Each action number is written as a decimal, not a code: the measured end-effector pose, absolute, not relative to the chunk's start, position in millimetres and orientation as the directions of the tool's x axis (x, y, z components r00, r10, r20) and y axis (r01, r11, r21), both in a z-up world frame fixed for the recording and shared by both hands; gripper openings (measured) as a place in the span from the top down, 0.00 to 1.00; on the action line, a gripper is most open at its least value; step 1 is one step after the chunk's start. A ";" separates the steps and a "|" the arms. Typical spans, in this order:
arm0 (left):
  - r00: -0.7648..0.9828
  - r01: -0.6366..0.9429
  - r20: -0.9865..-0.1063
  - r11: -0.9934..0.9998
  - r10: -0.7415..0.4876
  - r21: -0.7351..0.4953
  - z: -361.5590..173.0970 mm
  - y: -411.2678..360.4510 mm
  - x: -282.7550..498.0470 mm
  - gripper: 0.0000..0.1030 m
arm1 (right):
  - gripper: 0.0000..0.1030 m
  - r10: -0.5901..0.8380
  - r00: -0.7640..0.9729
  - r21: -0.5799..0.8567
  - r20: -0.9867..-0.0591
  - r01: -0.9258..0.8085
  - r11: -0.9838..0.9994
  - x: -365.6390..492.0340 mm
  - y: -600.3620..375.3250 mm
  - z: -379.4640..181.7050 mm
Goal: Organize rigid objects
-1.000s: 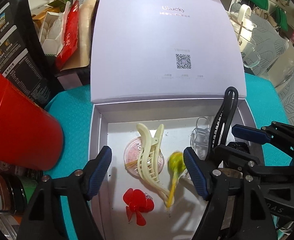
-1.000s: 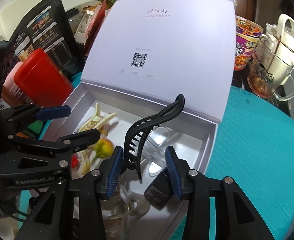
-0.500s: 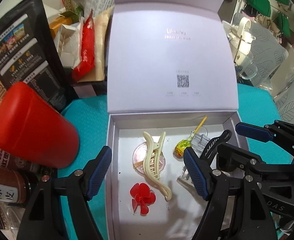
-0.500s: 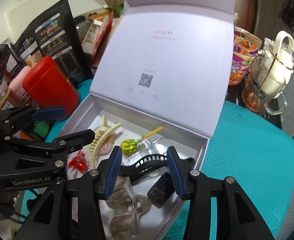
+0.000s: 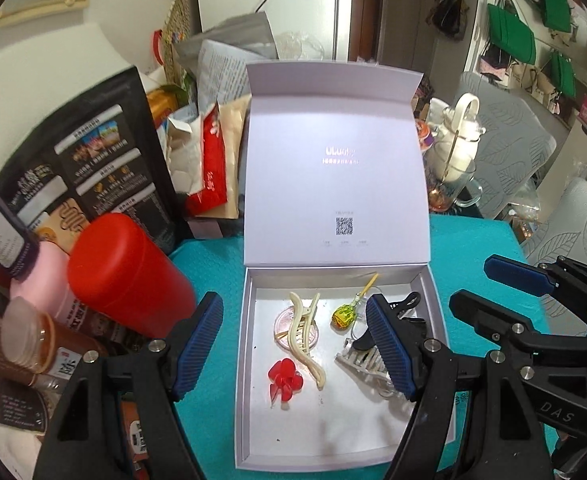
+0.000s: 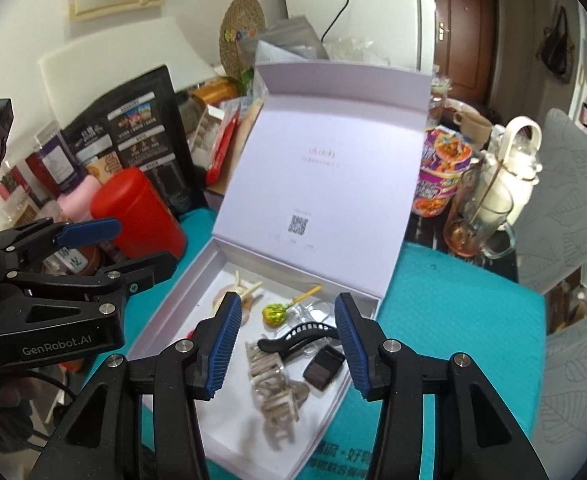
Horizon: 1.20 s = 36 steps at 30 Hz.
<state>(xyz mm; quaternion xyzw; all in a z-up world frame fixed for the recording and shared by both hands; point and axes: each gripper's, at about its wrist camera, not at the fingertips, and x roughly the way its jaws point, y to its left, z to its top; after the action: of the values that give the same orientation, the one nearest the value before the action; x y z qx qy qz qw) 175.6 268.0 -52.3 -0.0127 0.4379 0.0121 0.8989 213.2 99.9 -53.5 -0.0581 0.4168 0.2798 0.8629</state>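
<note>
Black clip (image 6: 298, 336) dropped in "ULucky" box (image 5: 335, 446).

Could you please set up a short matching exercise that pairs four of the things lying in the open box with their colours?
Things:
1. long hair claw
2. small flower clip
3. lollipop wrapper
4. hair claw beside the lollipop

Colours:
A. black
B. yellow-green
C. cream
D. red

Pairs: 1-C, 2-D, 3-B, 4-A
</note>
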 end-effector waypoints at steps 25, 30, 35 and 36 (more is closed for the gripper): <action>0.708 -0.115 -0.699 0.993 0.101 0.027 45.8 207.6 34.0 0.28 | 0.35 0.490 0.605 0.081 -0.627 -0.575 0.814 84.7 23.2 57.8; 0.713 -0.127 -0.693 0.992 0.108 0.024 56.1 187.2 6.7 0.26 | 0.31 0.507 0.605 0.095 -0.613 -0.581 0.808 63.3 1.2 68.3; 0.712 -0.141 -0.695 0.990 0.103 0.002 64.1 168.4 -17.5 0.26 | 0.28 0.521 0.602 0.105 -0.605 -0.588 0.802 44.5 -22.7 74.1; 0.711 -0.141 -0.696 0.990 0.101 0.000 64.9 165.0 -20.5 0.26 | 0.28 0.519 0.600 0.105 -0.609 -0.587 0.803 41.1 -28.0 74.6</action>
<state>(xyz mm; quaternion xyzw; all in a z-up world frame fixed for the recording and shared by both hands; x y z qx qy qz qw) -20.5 165.0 64.9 -0.0267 0.3747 0.0657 0.9244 41.1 -28.0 74.6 -0.0529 0.3226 0.3097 0.8929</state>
